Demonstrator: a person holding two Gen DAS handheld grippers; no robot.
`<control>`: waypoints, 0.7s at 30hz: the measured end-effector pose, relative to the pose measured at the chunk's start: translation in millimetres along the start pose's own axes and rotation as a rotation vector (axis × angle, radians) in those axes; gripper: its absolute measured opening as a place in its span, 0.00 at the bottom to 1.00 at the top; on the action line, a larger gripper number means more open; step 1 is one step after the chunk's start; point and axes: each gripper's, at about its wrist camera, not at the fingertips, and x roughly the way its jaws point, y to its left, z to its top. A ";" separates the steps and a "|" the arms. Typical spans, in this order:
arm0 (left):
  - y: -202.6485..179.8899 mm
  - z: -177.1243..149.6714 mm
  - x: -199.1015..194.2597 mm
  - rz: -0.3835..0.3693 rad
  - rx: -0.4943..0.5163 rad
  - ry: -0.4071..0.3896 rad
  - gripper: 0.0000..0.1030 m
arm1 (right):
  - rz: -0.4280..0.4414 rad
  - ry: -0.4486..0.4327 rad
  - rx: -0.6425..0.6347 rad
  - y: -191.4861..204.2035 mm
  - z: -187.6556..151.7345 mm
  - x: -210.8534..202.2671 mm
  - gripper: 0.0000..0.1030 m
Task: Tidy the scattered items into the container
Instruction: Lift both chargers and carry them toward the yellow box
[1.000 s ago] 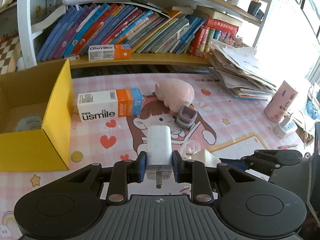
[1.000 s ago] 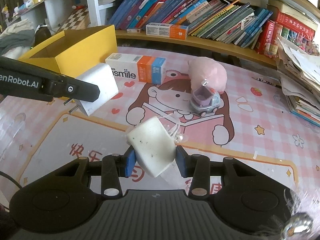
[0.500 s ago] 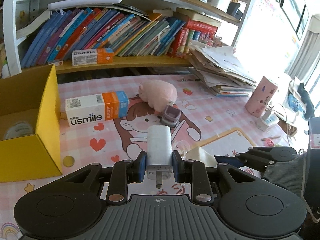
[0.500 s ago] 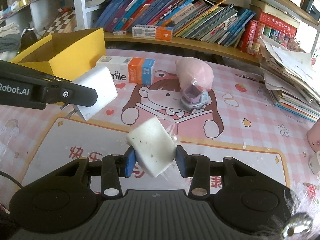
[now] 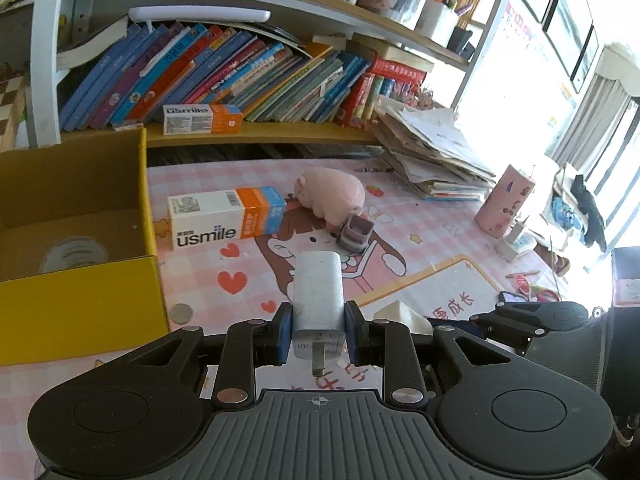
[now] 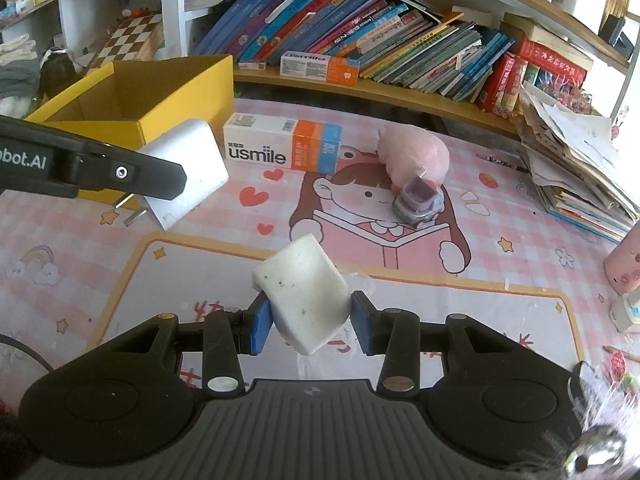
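Note:
My left gripper (image 5: pixel 318 336) is shut on a white plug charger (image 5: pixel 319 300), prongs pointing back at the camera. The same charger (image 6: pixel 186 172) shows in the right wrist view, held above the mat beside the yellow cardboard box (image 6: pixel 132 96). My right gripper (image 6: pixel 310 326) is shut on a white speckled block (image 6: pixel 304 300). The box (image 5: pixel 80 304) stands open at the left with a roll of tape (image 5: pixel 74 254) inside. On the mat lie a usmile carton (image 5: pixel 224 218), a pink plush (image 5: pixel 332 194) and a small purple toy car (image 5: pixel 356 234).
A bookshelf (image 5: pixel 240 80) runs along the back with a second usmile carton (image 5: pixel 202 119). A paper stack (image 5: pixel 432 160) and a pink cup (image 5: pixel 506 206) stand at the right. A coin (image 5: pixel 182 314) lies by the box's front corner.
Both grippers have moved together across the mat, keeping hold of the charger and the block. The view has swung, so the box now sits nearer the left gripper.

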 end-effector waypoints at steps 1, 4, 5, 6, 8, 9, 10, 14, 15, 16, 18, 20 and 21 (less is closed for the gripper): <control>3.5 -0.7 -3.2 -0.005 -0.001 -0.003 0.24 | -0.005 0.000 0.000 4.4 0.3 -1.2 0.38; 13.4 -3.2 -11.7 -0.017 -0.004 -0.011 0.24 | -0.018 -0.002 0.001 17.0 0.7 -4.6 0.38; 16.4 -4.0 -14.4 -0.021 -0.004 -0.013 0.24 | -0.023 -0.003 0.002 21.3 0.8 -5.6 0.38; 19.0 -4.7 -16.8 -0.025 -0.003 -0.015 0.24 | -0.027 -0.004 0.003 25.2 0.8 -6.5 0.38; 24.3 -6.2 -21.9 -0.032 -0.001 -0.019 0.24 | -0.035 -0.008 0.006 32.6 0.9 -8.2 0.38; 27.1 -6.9 -24.7 -0.036 0.001 -0.021 0.24 | -0.039 -0.010 0.008 36.3 1.1 -9.1 0.38; 29.7 -7.6 -27.4 -0.039 0.002 -0.024 0.24 | -0.043 -0.012 0.011 39.5 1.2 -10.1 0.38; 40.7 -10.2 -37.9 -0.050 0.006 -0.035 0.24 | -0.056 -0.019 0.023 52.5 2.1 -13.5 0.38; 43.5 -10.9 -40.4 -0.053 0.006 -0.037 0.24 | -0.059 -0.021 0.025 56.0 2.4 -13.9 0.38; 46.5 -11.5 -42.9 -0.055 0.006 -0.039 0.24 | -0.061 -0.022 0.026 59.6 2.6 -14.4 0.38; 52.6 -12.7 -47.5 -0.057 0.005 -0.044 0.24 | -0.063 -0.025 0.025 66.8 3.5 -15.0 0.38; 58.9 -14.2 -52.6 -0.058 0.001 -0.050 0.24 | -0.064 -0.028 0.022 74.3 4.8 -15.6 0.38; 62.2 -14.9 -55.3 -0.058 -0.002 -0.054 0.24 | -0.064 -0.030 0.018 78.0 5.9 -15.7 0.37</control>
